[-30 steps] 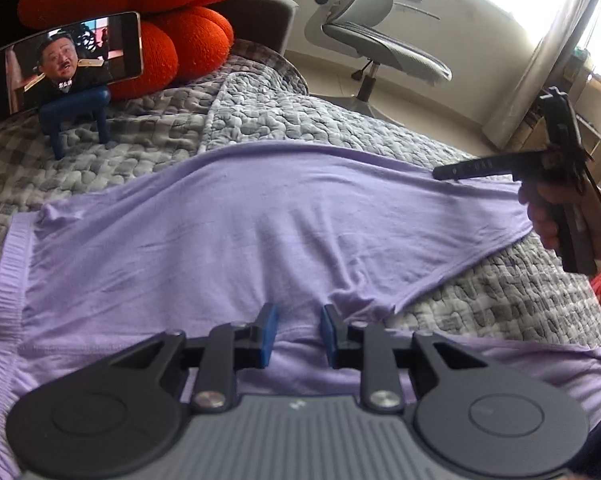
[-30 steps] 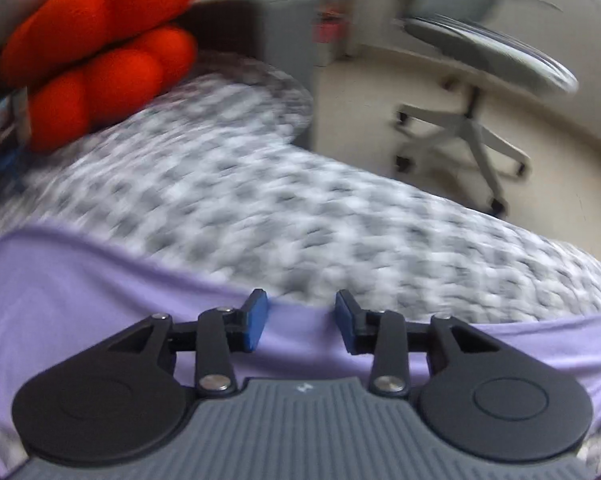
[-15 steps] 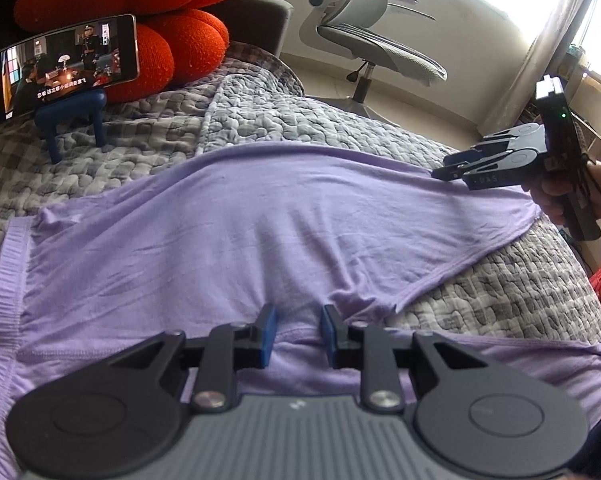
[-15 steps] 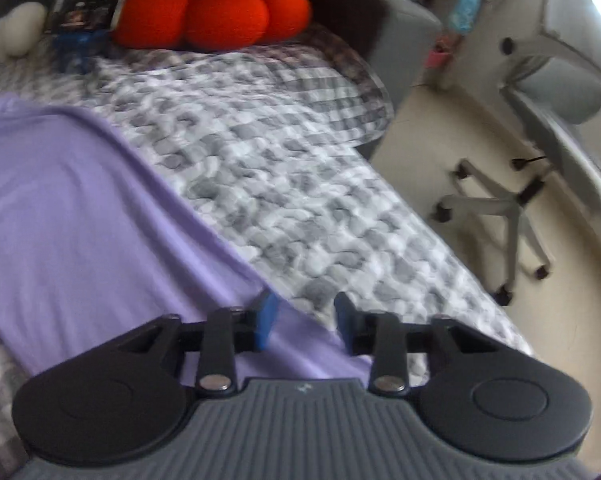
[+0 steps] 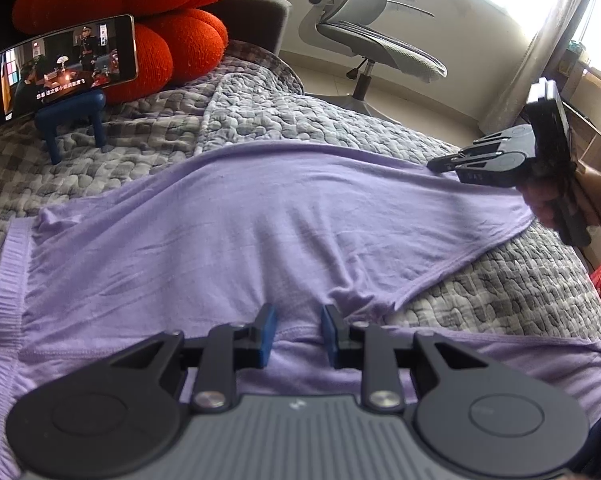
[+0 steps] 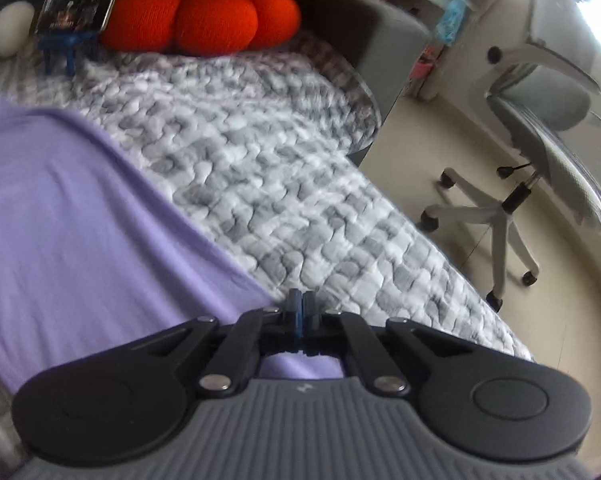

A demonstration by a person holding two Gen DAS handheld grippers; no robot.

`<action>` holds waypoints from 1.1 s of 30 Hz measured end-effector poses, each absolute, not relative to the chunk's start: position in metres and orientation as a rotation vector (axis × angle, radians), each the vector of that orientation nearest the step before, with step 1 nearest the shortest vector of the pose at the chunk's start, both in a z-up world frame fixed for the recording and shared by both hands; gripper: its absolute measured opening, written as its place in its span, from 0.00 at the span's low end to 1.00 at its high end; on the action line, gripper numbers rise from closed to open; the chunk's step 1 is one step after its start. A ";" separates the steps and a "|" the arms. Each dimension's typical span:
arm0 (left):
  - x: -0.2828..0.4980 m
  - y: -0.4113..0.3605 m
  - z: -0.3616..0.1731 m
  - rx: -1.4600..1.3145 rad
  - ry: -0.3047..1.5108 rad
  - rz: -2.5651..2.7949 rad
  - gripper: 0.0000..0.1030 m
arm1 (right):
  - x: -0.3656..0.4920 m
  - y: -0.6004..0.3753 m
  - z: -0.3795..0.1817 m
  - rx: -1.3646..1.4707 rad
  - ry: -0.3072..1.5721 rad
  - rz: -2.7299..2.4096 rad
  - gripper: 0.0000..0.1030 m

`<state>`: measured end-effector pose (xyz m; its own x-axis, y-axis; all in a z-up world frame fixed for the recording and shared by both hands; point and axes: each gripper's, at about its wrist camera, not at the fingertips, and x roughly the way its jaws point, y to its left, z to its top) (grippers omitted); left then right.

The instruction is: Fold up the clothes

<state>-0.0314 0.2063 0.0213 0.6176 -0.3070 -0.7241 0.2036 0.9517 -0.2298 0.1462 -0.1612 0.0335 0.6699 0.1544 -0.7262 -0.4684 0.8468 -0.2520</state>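
Left wrist view: the left tongs [image 5: 296,334] hang released over the near hem of the purple garment [image 5: 240,232], which lies spread across the quilt [image 5: 500,292] on the bed. A phone [image 5: 62,68] stands by an orange cushion [image 5: 172,36].

Right wrist view: the right tongs [image 6: 300,312] are clenched on the garment's [image 6: 80,208] far corner at the quilt's [image 6: 280,168] edge; a chair [image 6: 540,152] stands beyond.

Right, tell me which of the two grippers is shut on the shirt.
The right gripper: its jaws are pressed together on the far edge of the purple shirt. The left gripper has a clear gap between its jaws, over the near hem.
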 end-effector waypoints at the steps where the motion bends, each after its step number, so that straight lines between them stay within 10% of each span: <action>1: -0.032 0.207 0.022 -0.132 0.857 -0.294 0.27 | 0.147 -0.166 0.037 -0.402 0.753 0.353 0.01; 6: -0.034 0.209 0.025 -0.126 0.863 -0.285 0.32 | 0.143 -0.177 0.051 -0.293 0.734 0.366 0.49; 9: -0.036 0.209 0.025 -0.116 0.866 -0.278 0.32 | 0.140 -0.171 0.047 -0.298 0.755 0.400 0.48; 13: -0.038 0.210 0.026 -0.103 0.871 -0.269 0.32 | 0.137 -0.159 0.038 -0.340 0.749 0.386 0.01; 33: -0.126 0.327 0.049 -0.262 0.840 0.023 0.34 | 0.084 -0.208 0.085 -0.162 0.644 0.122 0.15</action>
<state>-0.1255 0.3267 0.0490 0.6695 -0.0835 -0.7381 -0.1230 0.9675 -0.2210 0.0842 -0.2077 0.0847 0.7930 0.0631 -0.6060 -0.1635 0.9802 -0.1119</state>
